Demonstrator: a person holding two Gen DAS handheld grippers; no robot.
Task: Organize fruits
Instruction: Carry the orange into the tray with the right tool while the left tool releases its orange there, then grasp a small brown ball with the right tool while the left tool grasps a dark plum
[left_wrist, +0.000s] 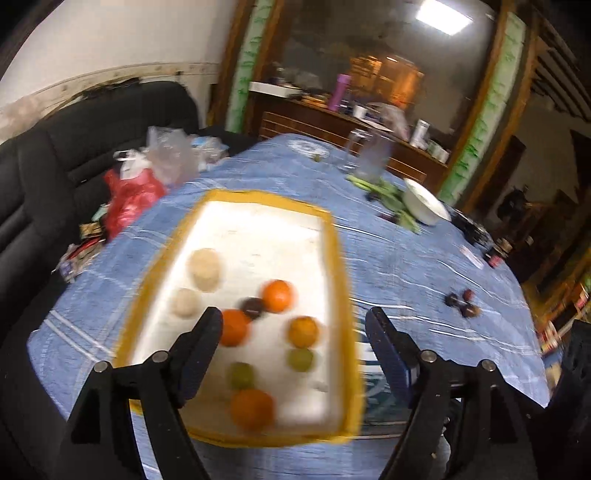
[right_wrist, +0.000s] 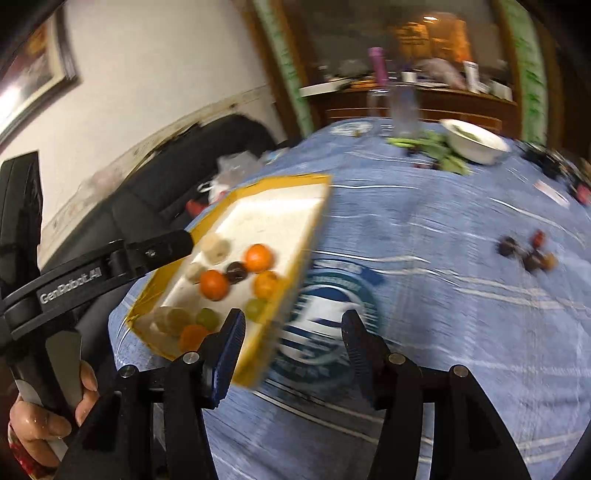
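Both tools, left tool (left_wrist: 295, 325) and right tool (right_wrist: 291, 328), are open and empty. Fruits (left_wrist: 277, 295) lie in the yellow-rimmed tray (left_wrist: 338, 280) at 12 o'clock of the left tool; dark fruits (left_wrist: 461, 302) lie on the tabletop (left_wrist: 406, 258) at 2 o'clock.

Left wrist view: looks forward and steeply down between own open fingers, close above yellow-rimmed tray (left_wrist: 334, 280) on blue tablecloth (left_wrist: 406, 258). Right wrist view: set further right, angled down over same tablecloth (right_wrist: 424, 240), tray (right_wrist: 295, 258) at left, left gripper (right_wrist: 184, 242) reaching in from side. Both share tray, white bowl (left_wrist: 424, 201) (right_wrist: 476, 142), dark fruits (left_wrist: 463, 302) (right_wrist: 524, 251), far sideboard. Motion blur; fruit detail probably unreliable.
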